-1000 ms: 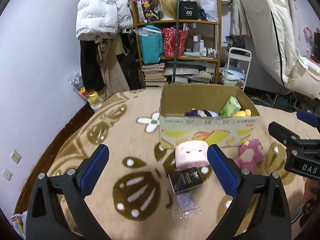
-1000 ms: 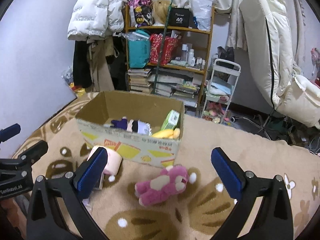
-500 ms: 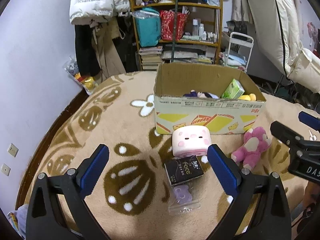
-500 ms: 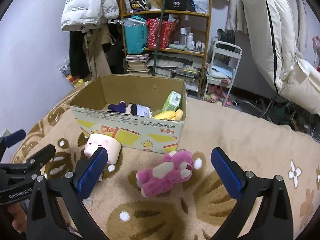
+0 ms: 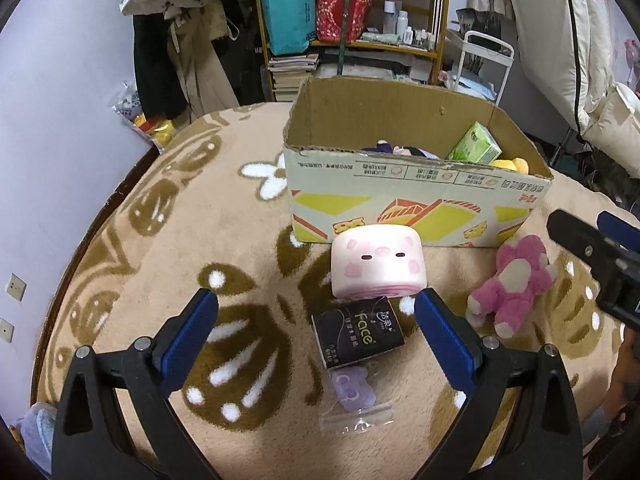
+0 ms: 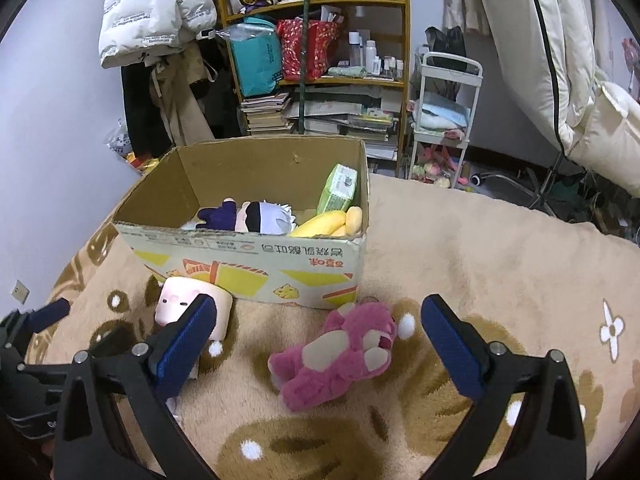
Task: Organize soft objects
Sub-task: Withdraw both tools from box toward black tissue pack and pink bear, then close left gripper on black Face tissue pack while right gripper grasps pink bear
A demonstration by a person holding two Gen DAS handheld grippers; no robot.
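A cardboard box (image 5: 416,196) stands on the beige blanket; it also shows in the right wrist view (image 6: 256,264). It holds a dark-haired doll (image 6: 256,218), a green tissue pack (image 6: 340,186) and a yellow plush (image 6: 326,224). A pink pig cushion (image 5: 378,262) lies in front of the box, above a black tissue pack (image 5: 358,332) and a bagged purple toy (image 5: 354,394). A pink bear plush (image 6: 340,354) lies to the right (image 5: 510,286). My left gripper (image 5: 316,328) is open just before the cushion. My right gripper (image 6: 320,338) is open over the bear.
A wooden shelf (image 6: 320,60) with bags, books and bottles stands behind, with coats (image 6: 160,40) to its left and a white cart (image 6: 444,116) to its right. A white mattress (image 6: 560,48) leans at far right. The blanket's left edge (image 5: 100,216) meets the wall.
Both grippers have moved forward and down toward the toys. The cushion and bear now appear larger and nearer. Nothing was picked up.
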